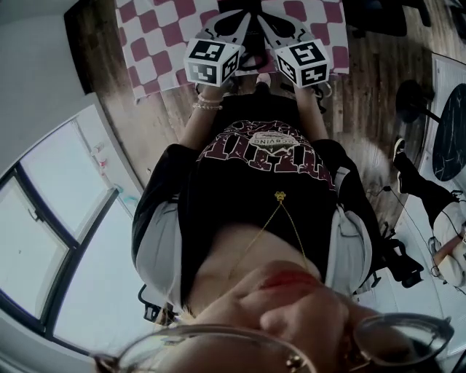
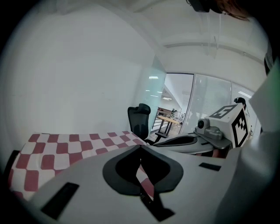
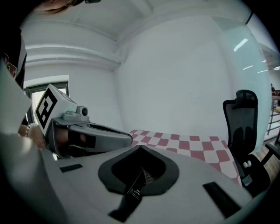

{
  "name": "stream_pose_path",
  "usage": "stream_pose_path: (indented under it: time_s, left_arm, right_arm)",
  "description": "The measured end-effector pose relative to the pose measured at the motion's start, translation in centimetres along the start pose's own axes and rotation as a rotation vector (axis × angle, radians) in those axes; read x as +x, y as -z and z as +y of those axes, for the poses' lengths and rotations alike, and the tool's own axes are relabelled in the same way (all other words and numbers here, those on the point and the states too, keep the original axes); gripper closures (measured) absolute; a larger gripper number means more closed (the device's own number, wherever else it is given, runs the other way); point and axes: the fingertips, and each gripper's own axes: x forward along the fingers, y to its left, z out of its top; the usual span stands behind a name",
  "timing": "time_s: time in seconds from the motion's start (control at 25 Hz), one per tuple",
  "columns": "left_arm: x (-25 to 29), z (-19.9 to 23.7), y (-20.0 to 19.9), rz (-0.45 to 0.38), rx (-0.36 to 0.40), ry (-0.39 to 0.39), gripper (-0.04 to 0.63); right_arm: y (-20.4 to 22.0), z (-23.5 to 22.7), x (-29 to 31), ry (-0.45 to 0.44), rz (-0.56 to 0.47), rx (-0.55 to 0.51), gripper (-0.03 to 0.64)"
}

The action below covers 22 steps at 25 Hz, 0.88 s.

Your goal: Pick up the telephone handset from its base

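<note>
No telephone or handset shows in any view. My left gripper (image 1: pixel 234 22) and right gripper (image 1: pixel 271 23) are held side by side in front of the person's body, over the near edge of a table with a red-and-white checked cloth (image 1: pixel 156 44). In the left gripper view the left gripper (image 2: pixel 140 146) has its jaws meeting at the tip, with nothing between them. In the right gripper view the right gripper (image 3: pixel 140 146) looks the same. Each gripper sees the other beside it: the right gripper (image 2: pixel 218 127) and the left gripper (image 3: pixel 74 127).
A black office chair (image 2: pixel 139 120) (image 3: pixel 243 127) stands beyond the checked cloth (image 2: pixel 65 148) (image 3: pixel 192 146), by a white wall. A wooden floor (image 1: pixel 378 65) surrounds the table. Another person's legs (image 1: pixel 429 197) and a dark round table (image 1: pixel 451 131) are at the right; windows are at the left.
</note>
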Motion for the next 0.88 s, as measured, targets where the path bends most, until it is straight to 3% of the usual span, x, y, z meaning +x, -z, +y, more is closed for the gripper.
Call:
stream_pose_path:
  time_s: [0.88]
  left_arm:
    - [0.3, 3.0, 4.5, 0.111, -0.048, -0.006, 0.586]
  right_arm:
    - [4.8, 0.2, 2.9, -0.004, 0.121, 0.036, 0.597]
